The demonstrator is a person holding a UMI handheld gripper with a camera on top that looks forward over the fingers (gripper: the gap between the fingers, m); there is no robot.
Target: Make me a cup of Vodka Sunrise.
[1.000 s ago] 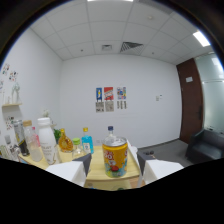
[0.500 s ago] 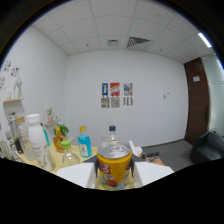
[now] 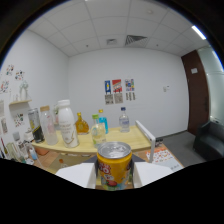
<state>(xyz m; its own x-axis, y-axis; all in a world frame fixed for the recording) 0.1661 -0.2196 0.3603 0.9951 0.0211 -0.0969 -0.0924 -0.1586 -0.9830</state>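
A yellow-orange drink can (image 3: 114, 166) with a silver top sits upright between my gripper's (image 3: 114, 179) two white fingers (image 3: 76, 175), which press on both of its sides. The can is held in the air, nearer than the wooden table (image 3: 127, 141). Beyond the fingers, bottles stand on that table: a tall white bottle (image 3: 65, 122), a clear bottle (image 3: 48, 125), an amber bottle (image 3: 80, 124), a blue-labelled bottle (image 3: 103, 122) and a small water bottle (image 3: 123, 120). The can's lower part is hidden.
A dark container (image 3: 34, 126) stands at the table's left end by a white shelf (image 3: 14, 107). A white upright panel (image 3: 146, 134) stands at the table's right end. Posters (image 3: 119, 91) hang on the far wall; a brown door (image 3: 199, 95) and a dark seat (image 3: 210, 141) lie to the right.
The view has swung so that the table and its bottles show more fully to the left beyond the can. The can stays between the fingers throughout.
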